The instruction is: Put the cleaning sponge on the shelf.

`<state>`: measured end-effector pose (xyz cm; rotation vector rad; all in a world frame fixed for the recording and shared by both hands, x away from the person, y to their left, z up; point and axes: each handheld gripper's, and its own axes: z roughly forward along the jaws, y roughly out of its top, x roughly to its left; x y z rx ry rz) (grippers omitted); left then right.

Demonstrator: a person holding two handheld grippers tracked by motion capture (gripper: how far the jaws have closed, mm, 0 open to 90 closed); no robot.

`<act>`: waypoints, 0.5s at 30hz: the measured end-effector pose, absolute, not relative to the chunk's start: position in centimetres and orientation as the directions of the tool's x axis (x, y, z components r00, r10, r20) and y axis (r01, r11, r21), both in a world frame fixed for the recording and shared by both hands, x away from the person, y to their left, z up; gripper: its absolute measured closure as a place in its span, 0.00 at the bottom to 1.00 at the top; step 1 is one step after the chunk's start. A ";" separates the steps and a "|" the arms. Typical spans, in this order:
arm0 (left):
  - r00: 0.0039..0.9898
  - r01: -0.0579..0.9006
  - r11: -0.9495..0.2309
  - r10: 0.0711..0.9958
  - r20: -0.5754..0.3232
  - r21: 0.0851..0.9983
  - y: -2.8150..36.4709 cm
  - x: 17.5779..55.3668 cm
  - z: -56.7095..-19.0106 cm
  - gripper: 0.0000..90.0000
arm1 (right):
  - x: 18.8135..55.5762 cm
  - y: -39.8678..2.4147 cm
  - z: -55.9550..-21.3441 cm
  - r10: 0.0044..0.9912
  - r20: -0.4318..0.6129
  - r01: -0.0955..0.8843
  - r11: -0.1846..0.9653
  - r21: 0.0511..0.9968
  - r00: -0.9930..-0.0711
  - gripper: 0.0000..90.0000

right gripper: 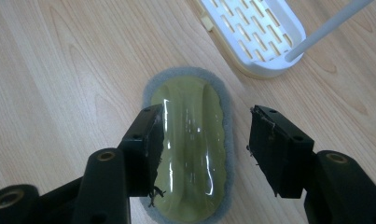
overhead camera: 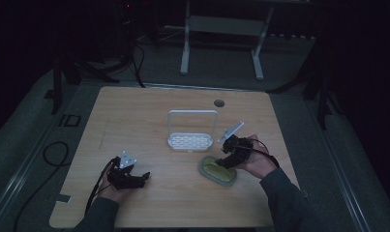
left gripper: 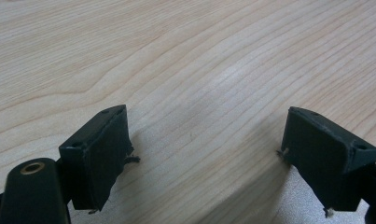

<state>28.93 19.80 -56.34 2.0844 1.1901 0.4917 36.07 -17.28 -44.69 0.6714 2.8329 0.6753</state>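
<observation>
A scrubbing pad with a glossy olive-green plastic grip (right gripper: 190,140) on a grey felt base (right gripper: 188,73) lies flat on the wooden table (overhead camera: 149,106); in the high view the pad (overhead camera: 217,170) sits right of centre near the front. My right gripper (right gripper: 204,144) hangs open just above it, one jaw over the grip's left side, the other off its right edge. In the high view that right gripper (overhead camera: 230,159) points down at the pad. My left gripper (left gripper: 204,154) is open over bare wood, and the left gripper (overhead camera: 139,180) rests at the front left.
A white slotted plastic rack (overhead camera: 191,141) with a tall hoop handle (overhead camera: 192,112) stands mid-table, just behind the pad; its base (right gripper: 255,32) is close ahead of the right gripper. A round cable hole (overhead camera: 219,103) is at the back. A cable (overhead camera: 54,152) lies on the floor left.
</observation>
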 end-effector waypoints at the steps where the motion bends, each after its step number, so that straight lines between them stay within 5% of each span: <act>1: 0.511 0.604 -0.353 0.860 -0.008 0.715 19.8 28.9 -56.3 0.17 | 36.1 -17.3 -44.6 0.458 -0.045 0.389 0.799 0.459 -0.888 0.49; 15: 0.511 0.603 -0.350 0.860 -0.010 0.717 19.7 29.0 -56.3 0.17 | 36.5 -16.6 -44.5 0.439 -0.038 0.386 0.823 0.416 -0.897 0.51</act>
